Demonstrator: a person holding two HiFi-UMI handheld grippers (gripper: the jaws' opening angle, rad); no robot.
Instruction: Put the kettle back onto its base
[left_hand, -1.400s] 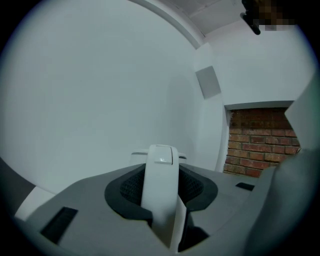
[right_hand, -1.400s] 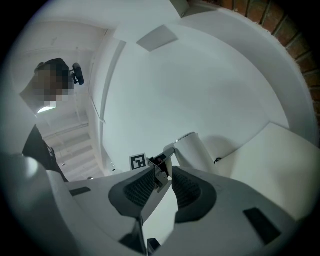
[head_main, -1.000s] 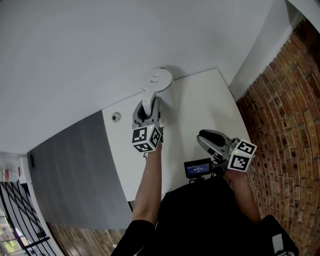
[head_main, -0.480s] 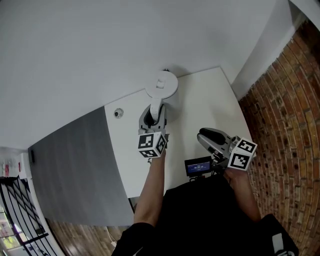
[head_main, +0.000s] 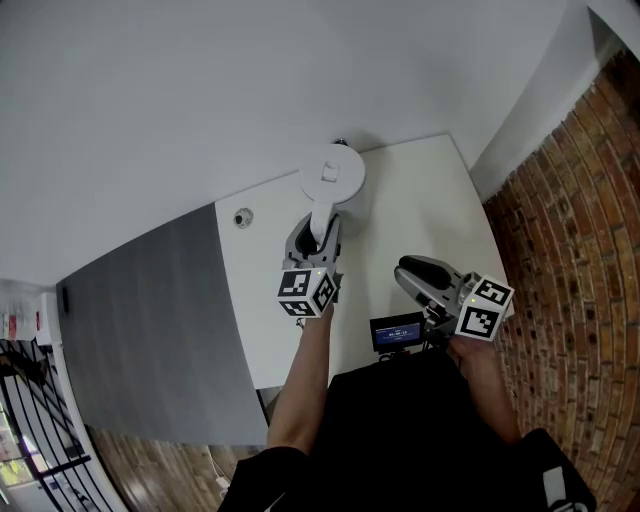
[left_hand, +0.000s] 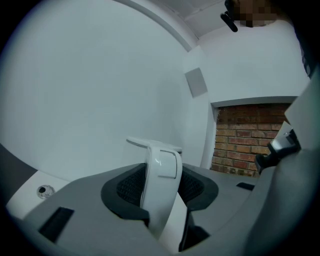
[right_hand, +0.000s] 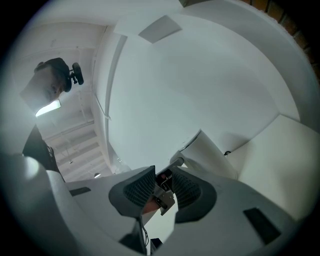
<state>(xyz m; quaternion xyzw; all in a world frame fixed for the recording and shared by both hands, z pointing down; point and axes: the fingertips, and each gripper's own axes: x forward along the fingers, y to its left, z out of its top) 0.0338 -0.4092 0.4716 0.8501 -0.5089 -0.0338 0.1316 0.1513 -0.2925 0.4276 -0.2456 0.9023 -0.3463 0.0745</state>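
A white kettle (head_main: 332, 176) is seen from above over the far part of the white table (head_main: 420, 210). Its handle (head_main: 319, 215) points toward me. My left gripper (head_main: 314, 236) is shut on that handle (left_hand: 161, 180), which stands upright between the dark pads. The kettle's base is in no view, and the kettle body hides what is beneath it. My right gripper (head_main: 408, 274) hovers over the table's near right part, level and open, with nothing between its pads (right_hand: 141, 189). It looks toward the kettle (right_hand: 212, 152).
A small black device with a lit screen (head_main: 396, 333) sits at the table's near edge, beside the right gripper. A small round fitting (head_main: 243, 217) lies near the table's left edge. A white wall runs behind the table and a brick wall (head_main: 570, 230) stands to the right.
My left gripper has carried the kettle a little lower and nearer to me, still holding the handle. The right gripper has kept still.
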